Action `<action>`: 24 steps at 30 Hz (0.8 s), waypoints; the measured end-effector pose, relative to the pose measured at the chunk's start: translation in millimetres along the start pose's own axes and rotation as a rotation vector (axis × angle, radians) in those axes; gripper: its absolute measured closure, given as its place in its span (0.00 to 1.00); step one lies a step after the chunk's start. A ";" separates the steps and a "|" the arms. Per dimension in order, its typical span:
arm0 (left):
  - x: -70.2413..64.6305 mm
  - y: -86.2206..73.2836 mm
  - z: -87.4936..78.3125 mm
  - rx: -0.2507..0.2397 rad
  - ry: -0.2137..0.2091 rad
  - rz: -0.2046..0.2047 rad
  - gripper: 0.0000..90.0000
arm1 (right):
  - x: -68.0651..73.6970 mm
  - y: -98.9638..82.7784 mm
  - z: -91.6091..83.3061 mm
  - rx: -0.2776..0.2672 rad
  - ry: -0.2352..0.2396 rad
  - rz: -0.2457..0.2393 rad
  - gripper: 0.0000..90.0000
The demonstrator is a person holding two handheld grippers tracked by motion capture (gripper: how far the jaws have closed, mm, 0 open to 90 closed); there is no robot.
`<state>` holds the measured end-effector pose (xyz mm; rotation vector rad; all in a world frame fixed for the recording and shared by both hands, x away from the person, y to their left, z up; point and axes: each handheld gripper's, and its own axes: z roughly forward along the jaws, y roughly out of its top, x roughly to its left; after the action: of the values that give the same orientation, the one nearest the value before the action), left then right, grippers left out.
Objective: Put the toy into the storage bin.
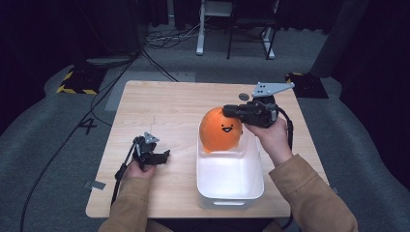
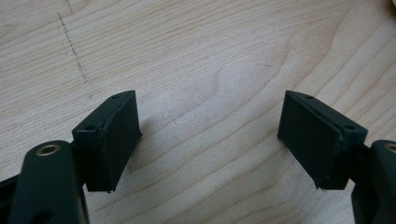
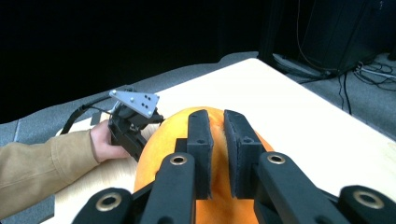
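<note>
The white bin (image 1: 230, 180) sits at the near edge of the worktop (image 1: 159, 104), right of centre, its front wall almost flush with that edge. An orange plush ball with a smiling face (image 1: 221, 129) hangs over the bin's far end, pinched at its top by the right tool (image 3: 217, 140), whose jaws are pressed close on a fold of it. The left tool (image 2: 210, 135) rests low over bare wood well to the bin's left, jaws spread, holding nothing.
</note>
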<state>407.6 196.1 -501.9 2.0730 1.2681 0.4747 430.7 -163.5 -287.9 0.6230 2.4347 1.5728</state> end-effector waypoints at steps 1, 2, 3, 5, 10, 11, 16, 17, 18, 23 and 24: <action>0.0 0.0 0.0 0.000 0.000 0.000 0.24 | 0.2 -1.4 1.2 0.004 0.002 0.004 0.90; 0.0 0.0 0.0 0.000 0.000 0.000 0.24 | -0.1 -4.0 3.6 0.012 0.002 0.004 0.90; 0.0 0.0 0.0 0.000 0.000 0.000 0.24 | -0.2 -5.5 5.1 0.020 0.001 0.005 0.90; 0.0 0.0 0.0 0.000 -0.001 0.000 0.24 | -0.4 -10.0 9.5 0.043 -0.001 0.007 0.90; 0.0 0.0 0.0 0.000 0.000 0.000 0.24 | -0.8 -18.4 17.7 0.073 -0.002 0.012 0.90; 0.0 0.0 0.0 0.000 0.000 0.000 0.24 | -0.6 -20.5 19.7 0.080 -0.001 0.015 0.90; 0.0 0.0 0.0 0.000 0.000 0.000 0.24 | -0.8 -27.1 26.3 0.113 -0.003 0.015 0.90; 0.0 0.0 0.0 0.000 0.000 0.000 0.24 | -0.6 -28.3 27.5 0.119 -0.003 0.020 0.90; 0.0 0.0 0.0 0.000 0.000 0.000 0.24 | -1.2 -29.8 28.8 0.123 -0.002 0.013 0.90; 0.0 0.0 0.0 0.000 0.000 0.000 0.24 | -0.6 -35.2 35.5 0.164 -0.003 0.016 0.90; 0.0 0.0 0.0 0.000 0.000 0.000 0.24 | -1.0 -36.4 36.8 0.171 0.001 0.010 0.90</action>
<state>407.6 196.1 -501.8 2.0728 1.2684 0.4750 435.9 -146.3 -336.5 0.6633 2.5892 1.3780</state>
